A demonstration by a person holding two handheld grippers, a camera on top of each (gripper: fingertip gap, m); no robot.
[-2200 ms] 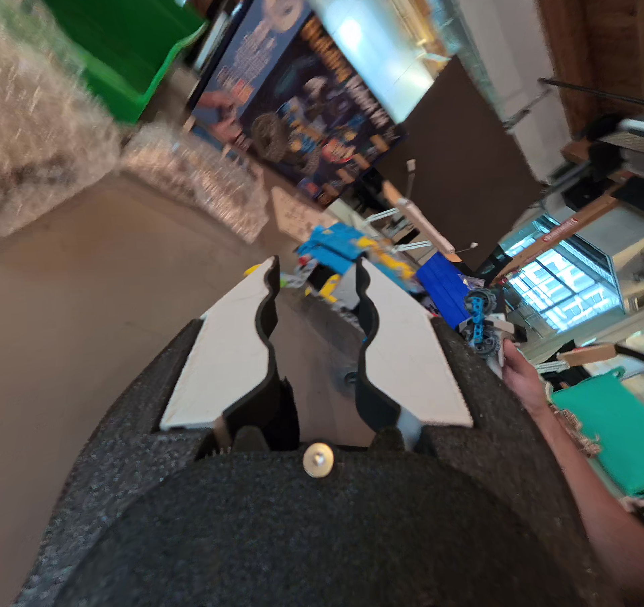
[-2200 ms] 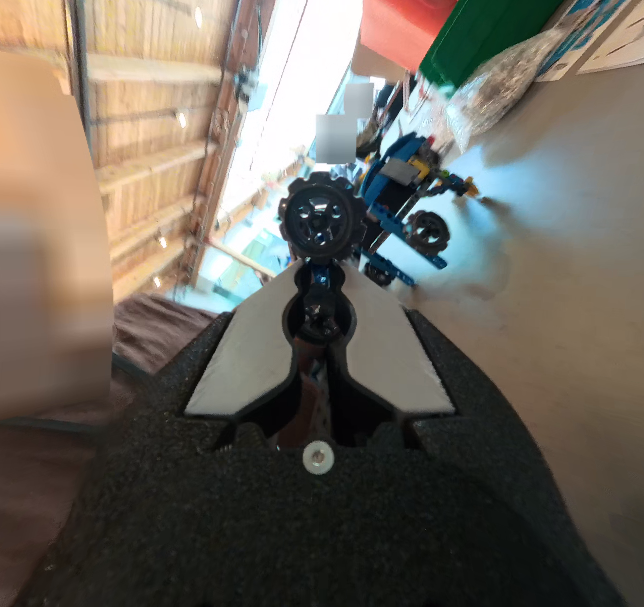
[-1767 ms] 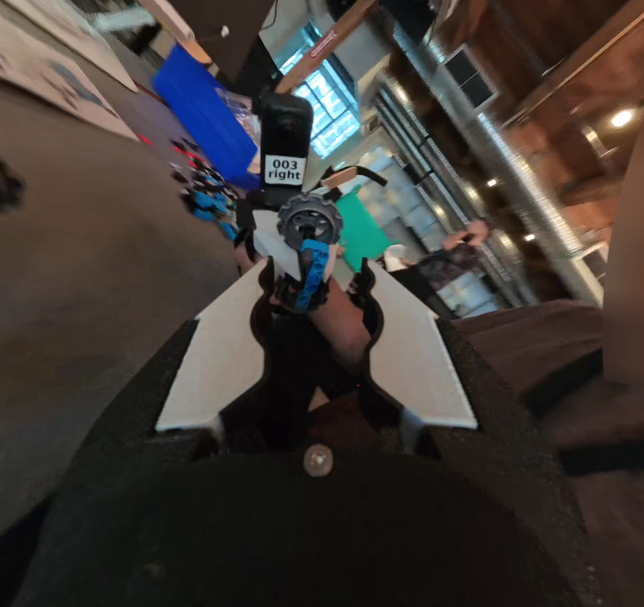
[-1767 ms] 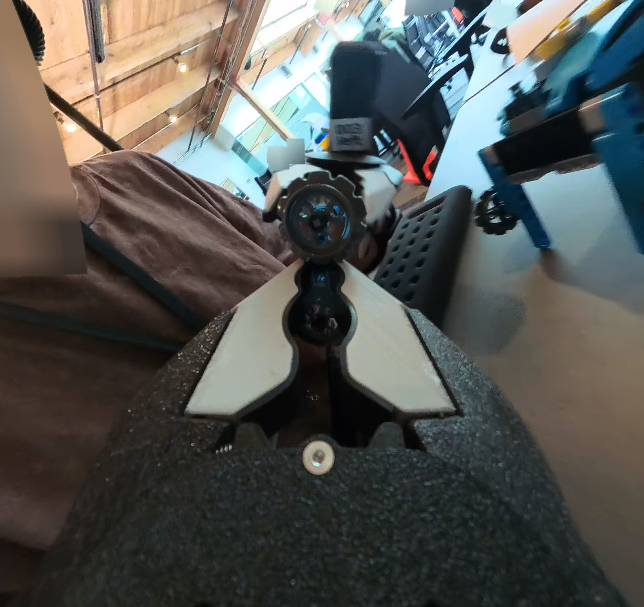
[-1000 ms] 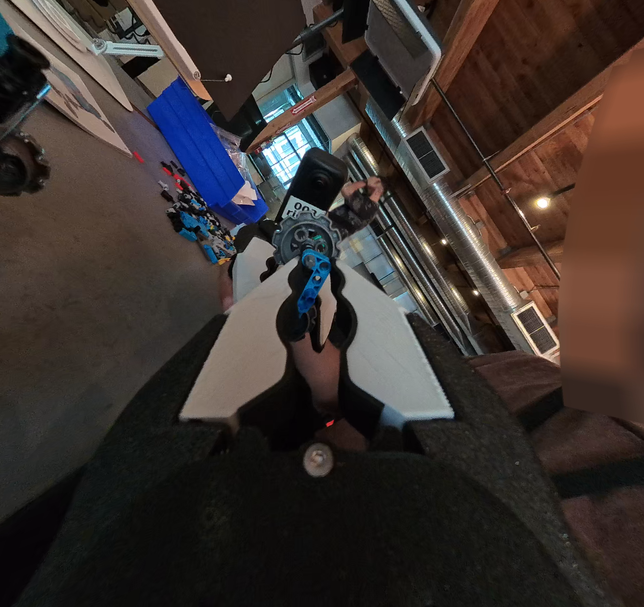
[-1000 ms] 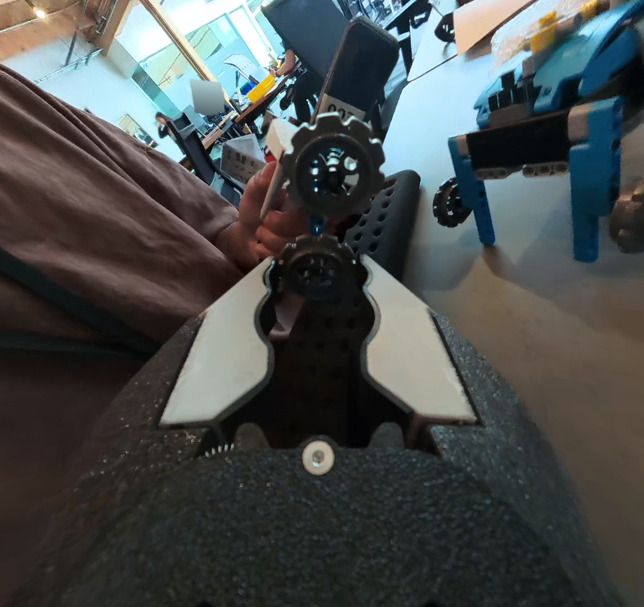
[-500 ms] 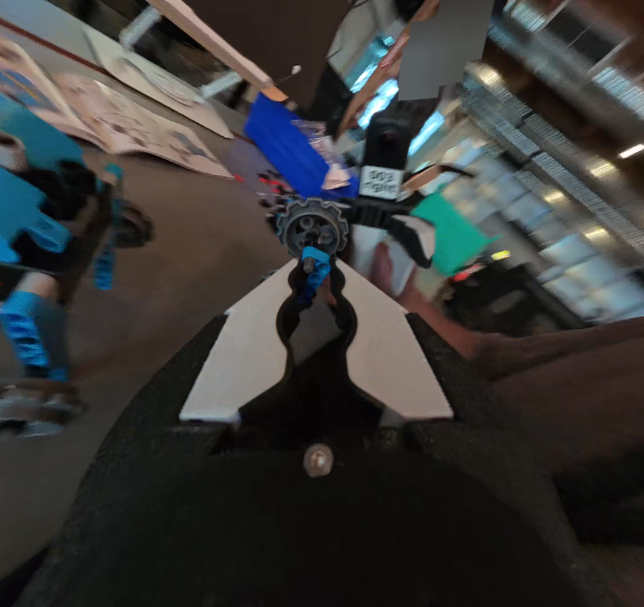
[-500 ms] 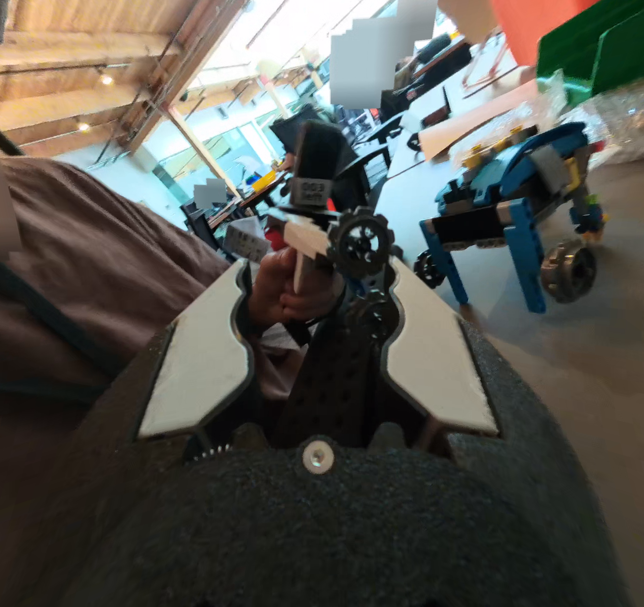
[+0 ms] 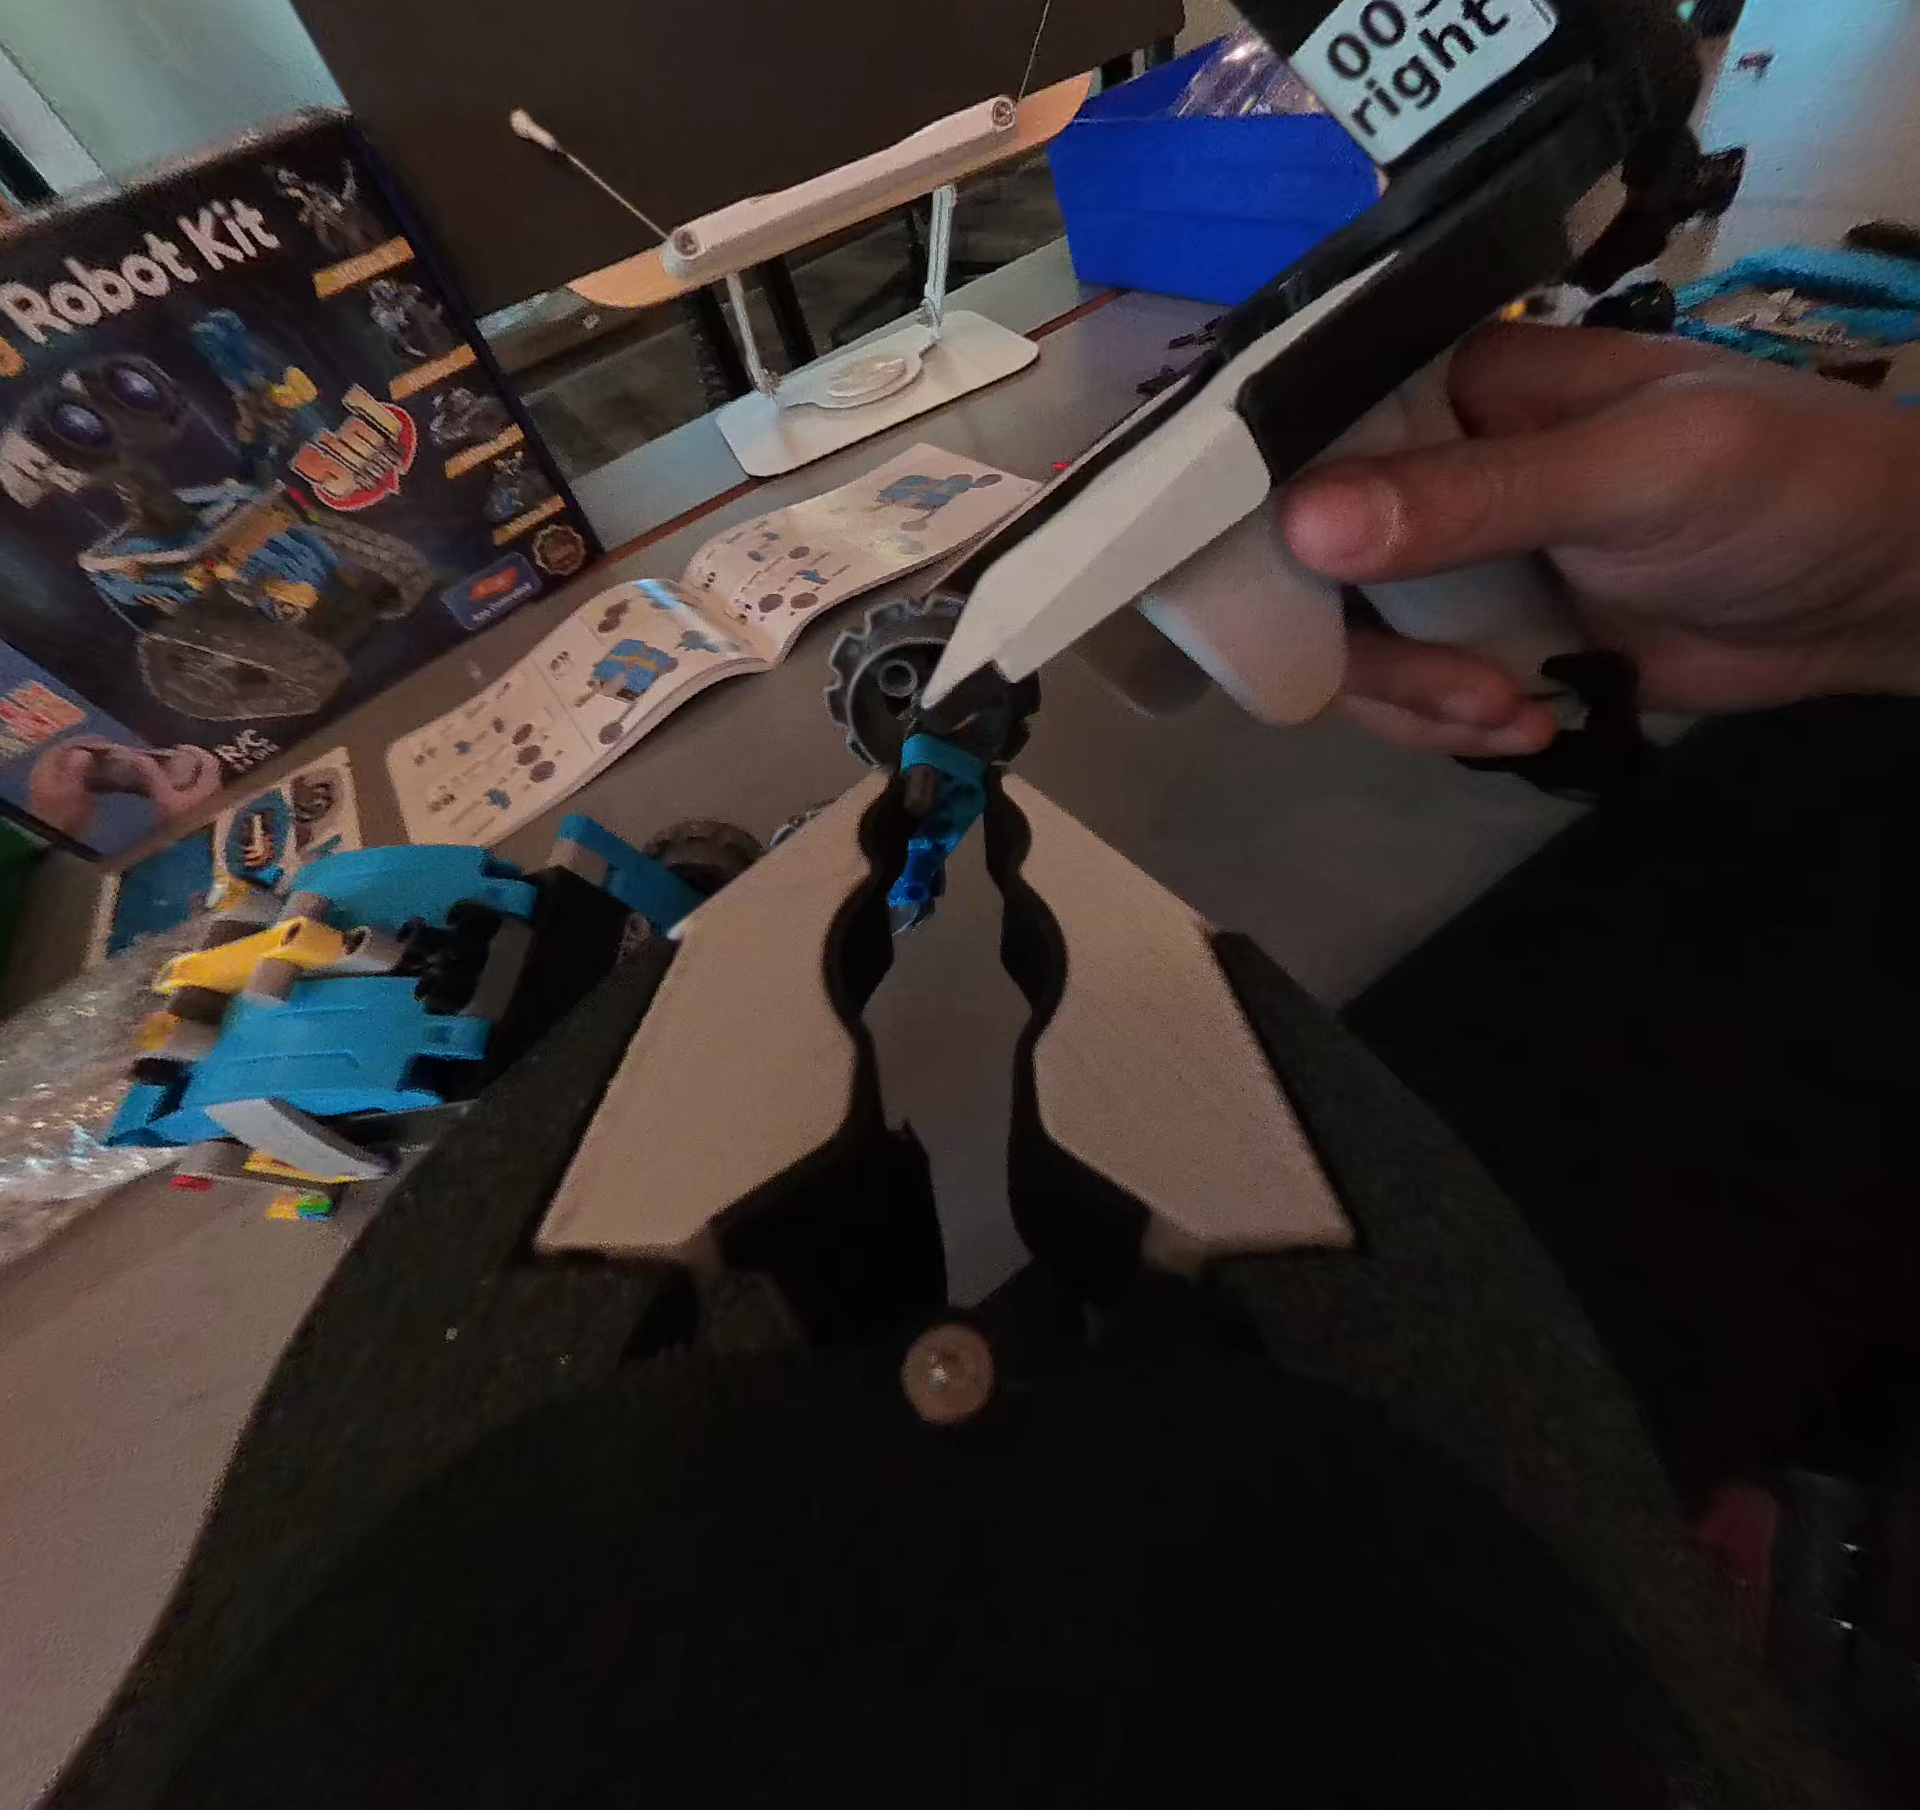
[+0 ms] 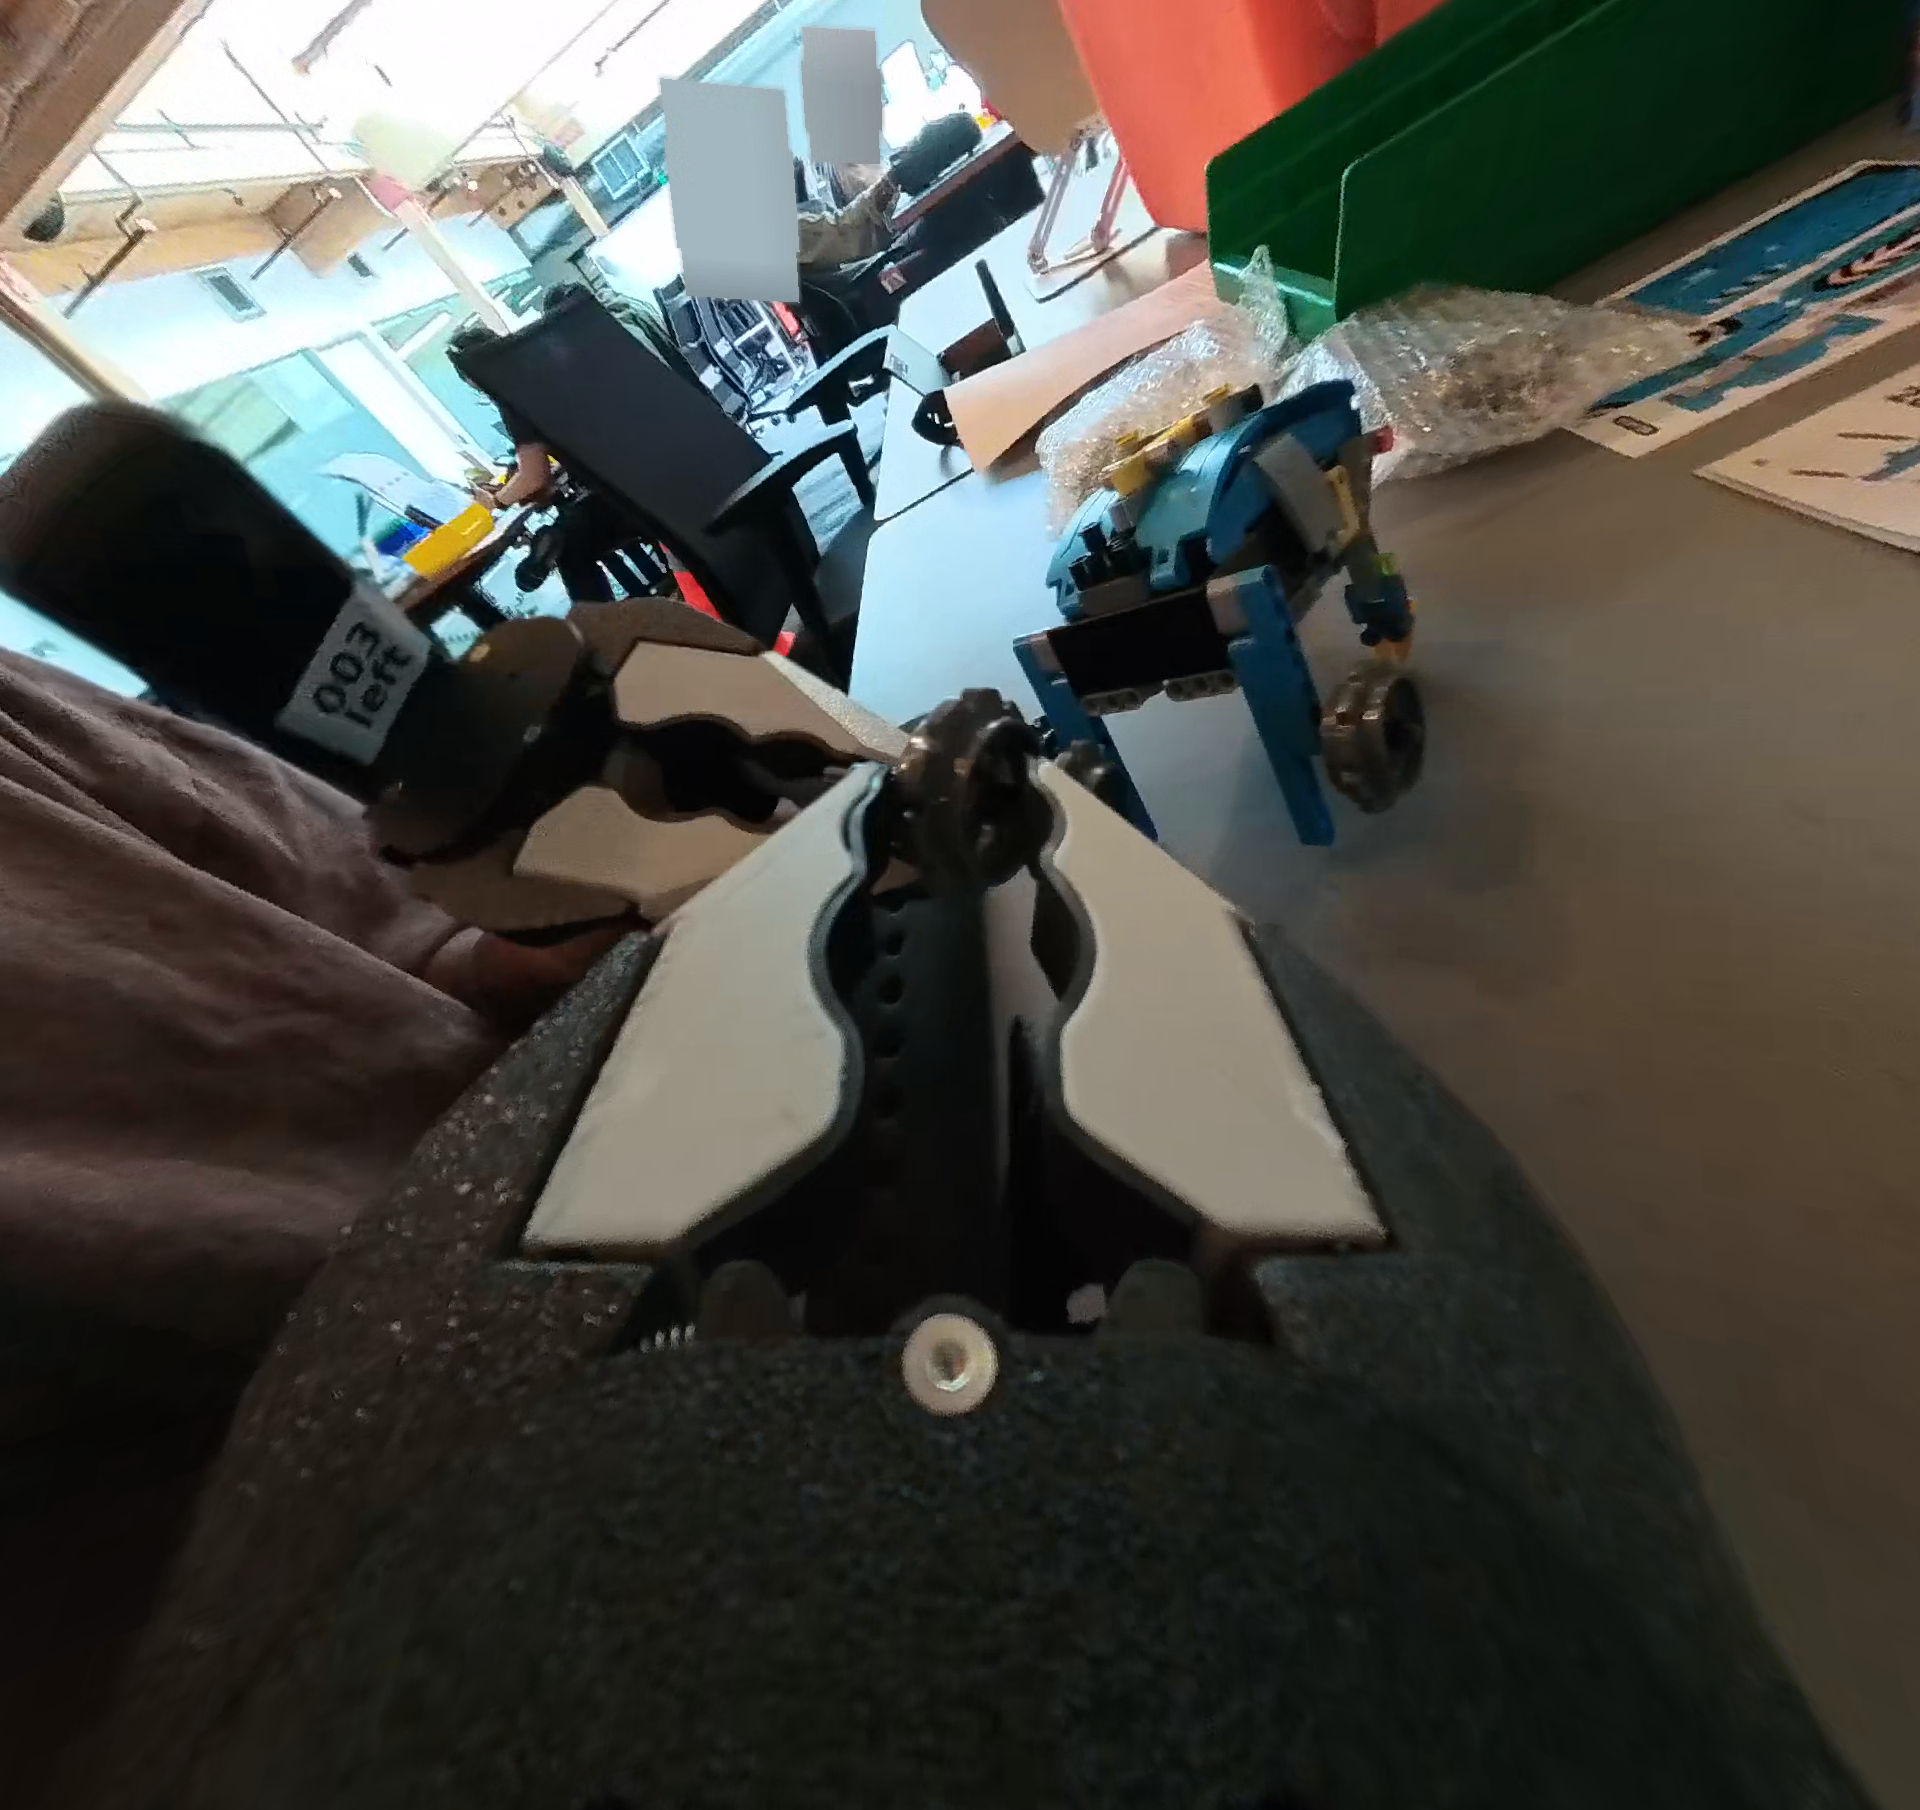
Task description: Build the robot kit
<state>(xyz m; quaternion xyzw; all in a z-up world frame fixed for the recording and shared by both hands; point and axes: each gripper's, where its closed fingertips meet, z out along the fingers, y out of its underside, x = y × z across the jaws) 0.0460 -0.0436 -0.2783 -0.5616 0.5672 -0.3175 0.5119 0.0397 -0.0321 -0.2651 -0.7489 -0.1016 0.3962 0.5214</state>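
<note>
My left gripper (image 9: 935,789) is shut on a short blue beam (image 9: 930,841) that carries a dark grey toothed wheel (image 9: 883,674) at its far end. It holds the piece above the grey table (image 9: 1195,825). My right gripper (image 10: 961,784) has its fingertips closed on that same wheel (image 10: 971,794). In the left wrist view the right gripper (image 9: 935,695) comes in from the upper right, held by a hand (image 9: 1662,534). In the right wrist view the left gripper (image 10: 831,768) reaches in from the left, meeting the wheel.
A blue, yellow and grey robot model (image 9: 343,1012) stands on the table, also in the right wrist view (image 10: 1226,555). Behind it are a kit box (image 9: 239,430), an open booklet (image 9: 707,607), a white stand (image 9: 862,378), a blue bin (image 9: 1205,191), a green bin (image 10: 1558,129) and bubble wrap (image 10: 1455,358).
The right gripper let go of the wheel piece after the left closed on its blue beam, opened wide, and has now closed on the wheel again. Both views swung toward the table.
</note>
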